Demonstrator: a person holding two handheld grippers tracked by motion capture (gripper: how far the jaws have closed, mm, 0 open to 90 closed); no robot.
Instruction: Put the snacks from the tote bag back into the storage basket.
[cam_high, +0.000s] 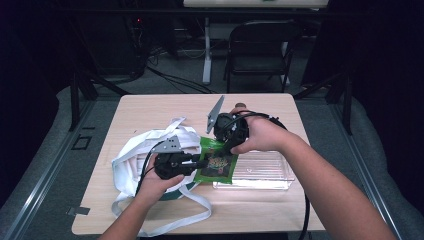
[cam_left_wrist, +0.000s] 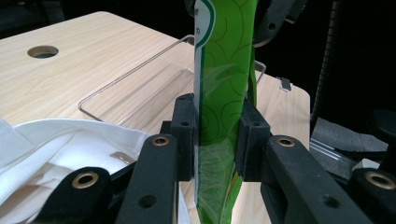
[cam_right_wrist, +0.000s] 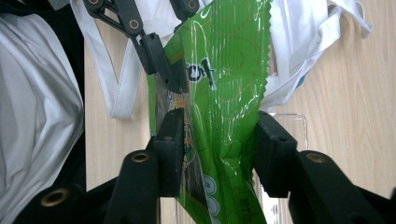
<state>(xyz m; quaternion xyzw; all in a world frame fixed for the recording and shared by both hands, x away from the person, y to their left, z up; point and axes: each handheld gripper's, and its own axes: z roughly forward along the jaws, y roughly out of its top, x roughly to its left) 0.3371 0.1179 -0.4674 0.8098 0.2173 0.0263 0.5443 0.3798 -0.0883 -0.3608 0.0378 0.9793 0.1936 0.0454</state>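
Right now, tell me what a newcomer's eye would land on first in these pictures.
The bright green snack packet at the table's middle, pinched between the left gripper and the right gripper. Beside it, a crumpled white cloth bag on the left and a clear plastic tray on the right.

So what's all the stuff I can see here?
Snack bag: one, green, held up between both grippers, over the tray's left end.
Tray: one, clear plastic, table's right half.
Cloth bag: one, white with long straps, table's left half.
Table: one, light wood.
Chair: one, black, behind the table.
Left hand-held gripper: one, black, shut on the snack bag.
Right hand-held gripper: one, black, shut on the snack bag.
Hands: two, holding the grippers.
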